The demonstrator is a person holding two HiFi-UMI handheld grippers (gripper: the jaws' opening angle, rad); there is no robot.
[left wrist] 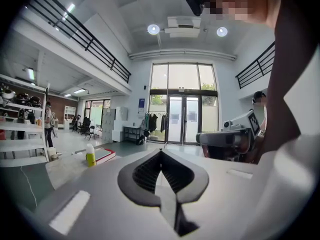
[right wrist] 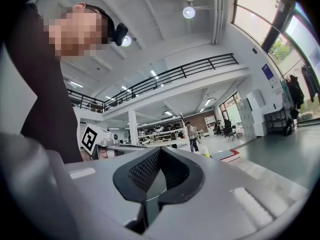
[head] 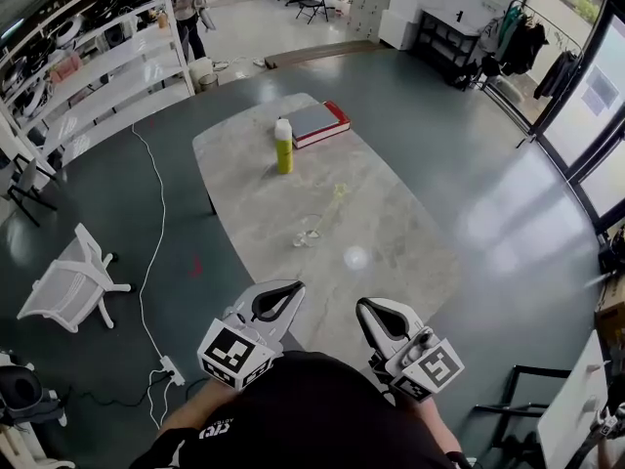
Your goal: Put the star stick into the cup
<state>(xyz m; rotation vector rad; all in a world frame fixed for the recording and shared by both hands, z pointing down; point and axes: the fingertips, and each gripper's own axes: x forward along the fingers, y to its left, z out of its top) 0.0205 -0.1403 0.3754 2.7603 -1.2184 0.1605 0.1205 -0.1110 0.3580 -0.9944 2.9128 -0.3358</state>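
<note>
A small clear cup (head: pixel 356 257) stands on the pale marble table (head: pixel 391 213), near its front. Farther back lie a thin pale stick-like thing (head: pixel 309 233) and a small yellow piece (head: pixel 339 191); which is the star stick I cannot tell. My left gripper (head: pixel 289 289) and right gripper (head: pixel 363 306) are held close to the person's chest at the table's near edge, well short of the cup. Both are shut with nothing between their jaws. In the left gripper view the left gripper (left wrist: pixel 161 152) points level across the room; the right gripper (right wrist: pixel 160 149) points up and leftward.
A yellow bottle (head: pixel 283 146) and a red-and-white book (head: pixel 317 123) sit at the table's far end. A white chair (head: pixel 73 281) lies tipped on the floor at left, beside a white cable (head: pixel 156 233). Shelves (head: pixel 88 66) line the left wall, with a person (head: pixel 186 13) standing near them.
</note>
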